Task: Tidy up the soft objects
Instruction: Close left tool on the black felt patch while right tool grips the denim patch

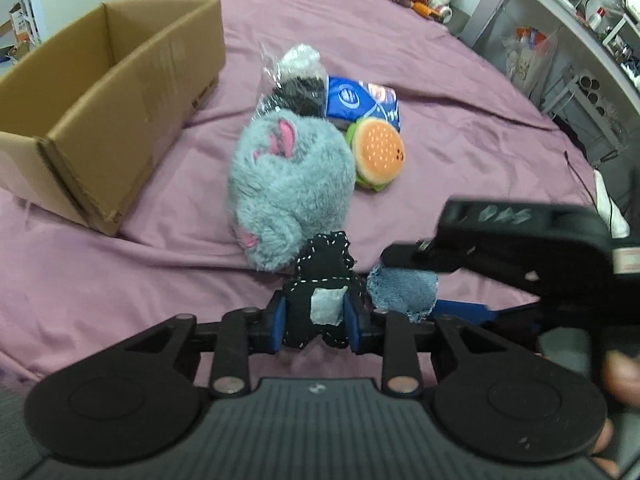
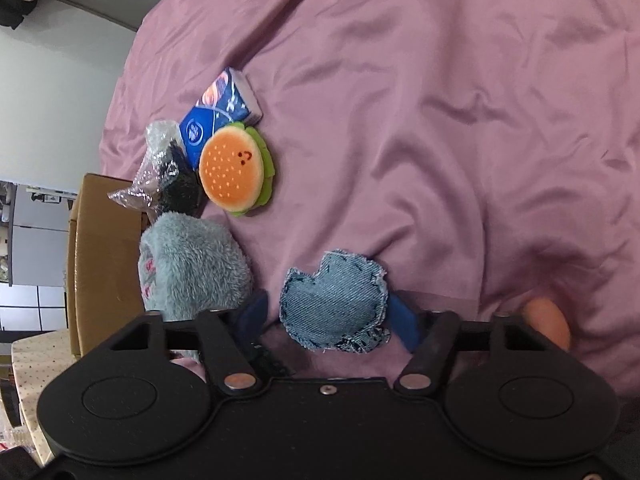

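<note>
The left gripper [image 1: 316, 322] has a matte black body with a ribbed, dark grey top plate carrying a small round emblem, flanked by two smooth round black discs. Flat black link bars with bare silver rivets run forward to fingers [image 1: 279, 322] faced with blue pads. The right gripper [image 2: 334, 314] is built the same: black shell, two round discs, silver rivets, one small screw at the centre of its front edge, and blue pads [image 2: 404, 326]. Seen from the left wrist view, its black side bears pale, smeared markings and a white label. Bare fingertip skin [image 2: 548, 322] shows beside the right gripper's linkage.
</note>
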Motion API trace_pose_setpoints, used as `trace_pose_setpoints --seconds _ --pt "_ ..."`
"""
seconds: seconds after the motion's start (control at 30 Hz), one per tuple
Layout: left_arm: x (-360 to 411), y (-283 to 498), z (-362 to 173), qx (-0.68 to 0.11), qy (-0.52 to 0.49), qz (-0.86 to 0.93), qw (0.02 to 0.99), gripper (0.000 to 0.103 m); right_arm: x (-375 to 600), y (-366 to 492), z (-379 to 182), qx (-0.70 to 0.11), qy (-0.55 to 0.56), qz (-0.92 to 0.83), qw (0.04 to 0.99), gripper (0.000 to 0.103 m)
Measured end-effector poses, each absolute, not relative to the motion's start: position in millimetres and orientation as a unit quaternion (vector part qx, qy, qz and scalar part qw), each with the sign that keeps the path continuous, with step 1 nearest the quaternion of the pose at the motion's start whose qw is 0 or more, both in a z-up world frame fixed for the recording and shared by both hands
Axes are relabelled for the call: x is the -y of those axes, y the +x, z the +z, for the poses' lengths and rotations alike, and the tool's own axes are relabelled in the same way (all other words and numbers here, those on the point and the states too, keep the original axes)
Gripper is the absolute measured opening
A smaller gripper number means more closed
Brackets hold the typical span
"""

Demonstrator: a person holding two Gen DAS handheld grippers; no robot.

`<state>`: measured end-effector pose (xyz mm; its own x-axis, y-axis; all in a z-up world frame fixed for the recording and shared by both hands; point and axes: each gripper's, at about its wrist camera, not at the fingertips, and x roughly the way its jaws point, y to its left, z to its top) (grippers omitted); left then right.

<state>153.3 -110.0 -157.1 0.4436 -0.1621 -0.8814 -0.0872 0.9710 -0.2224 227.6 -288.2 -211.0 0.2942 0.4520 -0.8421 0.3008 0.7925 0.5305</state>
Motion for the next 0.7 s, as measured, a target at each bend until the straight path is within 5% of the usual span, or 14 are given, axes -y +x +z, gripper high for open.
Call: trace_pose_setpoints --seconds 0.2,0.7 --pt "102.7 141.7 -129.8 -0.502 -0.121 -0.014 0.856 0.029 283.9 219.4 -201.8 -0.569 0.316 0.063 0.757 0.037" --pt "76.8 111.1 -51.8 -0.428 -0.131 -0.003 0.894 0.029 301.4 178.9 -143.4 -0.476 0.376 0.138 0.783 0.036"
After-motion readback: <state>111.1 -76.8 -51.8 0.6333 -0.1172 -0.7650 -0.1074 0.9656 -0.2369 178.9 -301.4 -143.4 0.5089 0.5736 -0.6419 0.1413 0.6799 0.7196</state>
